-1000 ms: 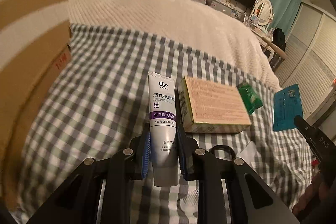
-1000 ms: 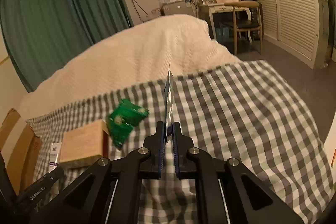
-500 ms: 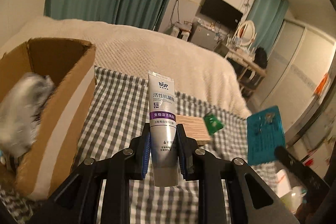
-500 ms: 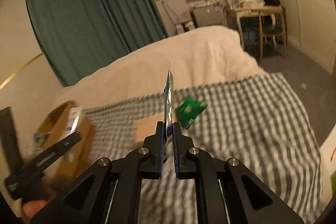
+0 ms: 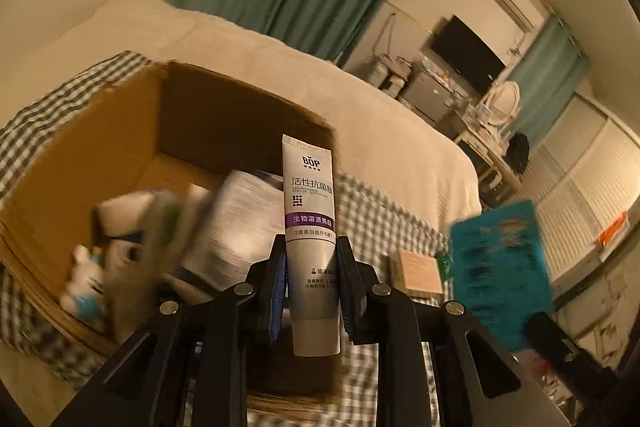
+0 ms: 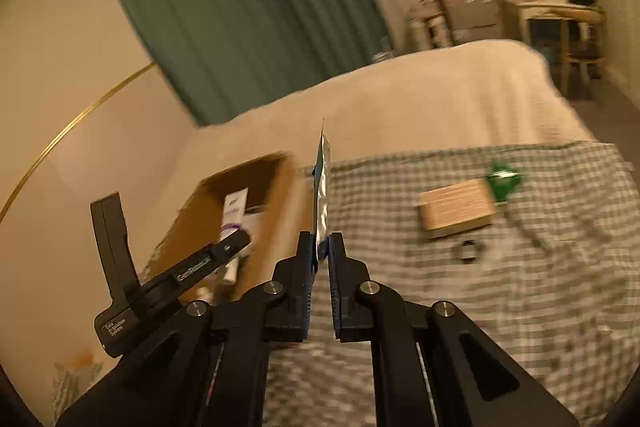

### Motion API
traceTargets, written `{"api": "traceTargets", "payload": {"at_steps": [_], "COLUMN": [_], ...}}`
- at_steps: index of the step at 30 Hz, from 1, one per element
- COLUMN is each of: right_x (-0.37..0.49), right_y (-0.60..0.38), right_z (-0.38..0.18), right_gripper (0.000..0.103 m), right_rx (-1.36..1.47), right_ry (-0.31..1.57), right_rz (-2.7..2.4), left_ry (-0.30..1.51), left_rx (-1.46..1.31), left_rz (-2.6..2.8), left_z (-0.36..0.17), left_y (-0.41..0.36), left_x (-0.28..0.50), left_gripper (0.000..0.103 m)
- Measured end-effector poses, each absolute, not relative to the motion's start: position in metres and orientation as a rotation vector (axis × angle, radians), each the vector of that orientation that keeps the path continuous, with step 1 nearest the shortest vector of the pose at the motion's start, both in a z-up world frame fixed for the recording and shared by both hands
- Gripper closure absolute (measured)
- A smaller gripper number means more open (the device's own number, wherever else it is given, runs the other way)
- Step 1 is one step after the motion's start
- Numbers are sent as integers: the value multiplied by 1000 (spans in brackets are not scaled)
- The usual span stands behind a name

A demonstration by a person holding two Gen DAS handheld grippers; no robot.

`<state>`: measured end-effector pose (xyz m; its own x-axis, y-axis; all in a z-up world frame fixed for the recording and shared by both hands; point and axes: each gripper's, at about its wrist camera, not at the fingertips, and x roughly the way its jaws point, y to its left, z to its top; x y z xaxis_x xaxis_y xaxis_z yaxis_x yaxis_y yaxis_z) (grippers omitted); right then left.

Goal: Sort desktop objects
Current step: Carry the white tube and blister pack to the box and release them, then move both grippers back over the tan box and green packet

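The left tongs [image 5: 311, 279] are closed narrowly on a white toothpaste tube [image 5: 310, 227], with a pad pressed on each side of its lower body. The tube stands upright between the pads, crimped end up, above the near edge of an open cardboard box [image 5: 132, 131]. Its label reads "BOP" at the top, with Chinese characters below and a purple band carrying further characters. The smaller print near the cap end is not legible.

The right tongs [image 6: 320, 255] are pressed almost together and pinch a thin blue sachet [image 6: 322, 187] by its lower edge. The right wrist view shows the sachet edge-on and upright; the left wrist view shows its blue face [image 5: 500, 259], blurred, with unreadable printing.

The box rests on a checked bed cover [image 6: 540, 287] and contains blurred white items. The left tool body [image 6: 120, 323] carries the text "Data Acquisition System".

A tan flat box [image 6: 456, 209] and a green packet [image 6: 503, 181] lie touching on the cover, well apart from the cardboard box.
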<state>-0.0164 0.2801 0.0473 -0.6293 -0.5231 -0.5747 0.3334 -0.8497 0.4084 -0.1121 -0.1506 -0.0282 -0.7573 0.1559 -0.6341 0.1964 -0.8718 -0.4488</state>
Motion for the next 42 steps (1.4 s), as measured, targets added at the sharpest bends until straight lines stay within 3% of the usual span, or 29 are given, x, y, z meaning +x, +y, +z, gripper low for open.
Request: {"api": "traceTargets", "payload": {"at_steps": [4, 10, 11, 12, 14, 18, 25, 34, 42], "right_x": [-31, -45, -46, -45, -43, -36, -1, 60, 88], "right_y": [191, 139, 136, 133, 135, 148, 195, 289, 345], "right_z": [25, 5, 4, 5, 10, 28, 59, 92, 94], "right_gripper": [96, 93, 85, 72, 58, 52, 51, 51, 51], "right_rx": [1047, 1099, 1100, 1092, 1061, 985, 918, 843, 801], "right_ry": [-223, -76, -61, -55, -47, -58, 3, -30, -30], "right_rz": [-2356, -2391, -2398, -2400, -2413, -2461, -2586, -2758, -2849], "left_ry": [795, 696, 692, 687, 675, 665, 524, 308, 246], "left_rx": [1091, 1105, 1107, 1109, 1082, 1093, 1103, 1025, 1104], "left_rz": [-2760, -2722, -2722, -2717, -2710, -2726, -2820, -3028, -3053], "left_z": [-45, -53, -53, -52, -45, -34, 1, 44, 31], "left_y": [-192, -221, -225, -226, -225, -214, -162, -60, -11], "left_x": [-109, -116, -114, -113, -113, -109, -100, -66, -68], "left_gripper": [80, 77, 61, 38, 20, 18, 18, 9, 5]}}
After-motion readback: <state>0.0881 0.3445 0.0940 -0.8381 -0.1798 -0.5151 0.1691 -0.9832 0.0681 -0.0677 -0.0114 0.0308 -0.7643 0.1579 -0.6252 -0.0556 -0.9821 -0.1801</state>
